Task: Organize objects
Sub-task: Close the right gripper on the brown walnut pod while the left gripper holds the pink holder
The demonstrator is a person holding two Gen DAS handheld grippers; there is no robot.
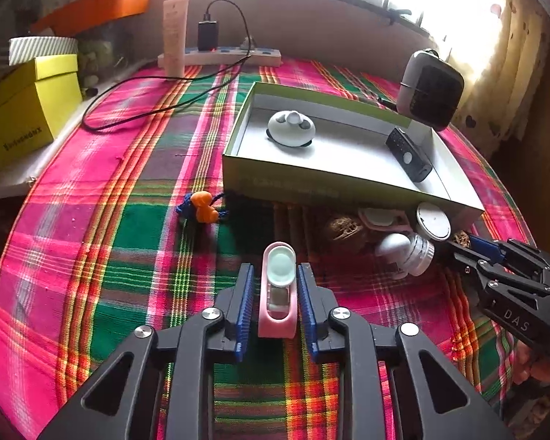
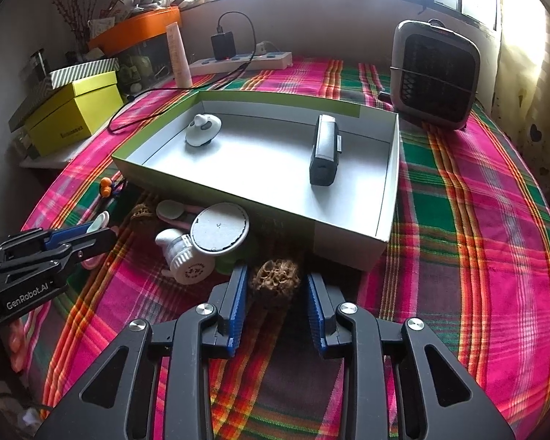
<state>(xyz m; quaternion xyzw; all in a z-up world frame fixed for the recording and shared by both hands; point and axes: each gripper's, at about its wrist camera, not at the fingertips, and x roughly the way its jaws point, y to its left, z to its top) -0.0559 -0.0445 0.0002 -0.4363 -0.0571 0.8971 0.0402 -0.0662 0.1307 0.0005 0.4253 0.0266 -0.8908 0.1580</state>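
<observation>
Between the blue pads of the left gripper [image 1: 276, 293] stands a pink oblong case [image 1: 278, 295] with a round pale-green top, and the jaws are clenched on it above the plaid tablecloth [image 1: 91, 256]. Over on the other side, the right gripper [image 2: 278, 306] is spread wide, straddling a brown wrinkled nut [image 2: 275, 280] that lies on the cloth between the pads; the left pad sits just beside the nut and the right pad stands clear of it

Just beyond the nut lies a small heap: a white bulb [image 2: 181, 255] on its side, a round white lid [image 2: 220, 229] leaning over it, and a pink-and-white oval piece [image 2: 172, 211] behind. A second brown nut [image 1: 343, 229] rests near them, close to the front wall of the box

Farther out sits an open shallow box [image 2: 348, 245] with a white inside. It holds a white rounded gadget [image 2: 201, 130] toward the far left and a dark oblong device [image 2: 324, 150] toward the right, well apart. An orange trinket on blue cord [image 1: 201, 207] lies on the cloth by the box's left corner

At the back stand a small heater [image 2: 434, 73], a power strip [image 2: 242, 62] with a black charger plugged in, a tall pale tube [image 2: 178, 55] and a yellow box [image 2: 73, 113]
</observation>
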